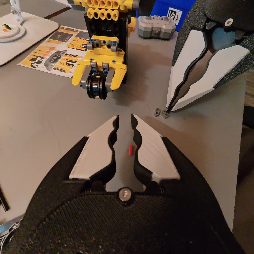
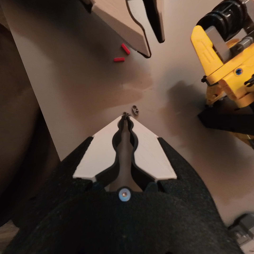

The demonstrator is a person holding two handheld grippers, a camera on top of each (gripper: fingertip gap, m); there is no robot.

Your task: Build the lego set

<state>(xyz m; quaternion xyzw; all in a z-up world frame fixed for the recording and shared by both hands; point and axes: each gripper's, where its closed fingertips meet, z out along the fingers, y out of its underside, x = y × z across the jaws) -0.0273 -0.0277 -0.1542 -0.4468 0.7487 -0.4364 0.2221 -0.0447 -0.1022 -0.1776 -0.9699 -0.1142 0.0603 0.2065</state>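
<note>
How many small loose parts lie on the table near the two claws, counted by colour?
Red pins: 2
Grey connectors: 2, one free, one at the tips of the right claw, which looks shut on it
Total: 4
The left claw is open, above the red pins.

left hand-held gripper [image 1: 125, 116] parted, right hand-held gripper [image 2: 125, 116] pinched

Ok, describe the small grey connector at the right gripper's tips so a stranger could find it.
Start at the yellow and black brick-built model on the grey table, then look toward the table's right edge. Two small grey two-hole connectors lie side by side there. It is the one touched by the right gripper; its twin lies free.
</note>
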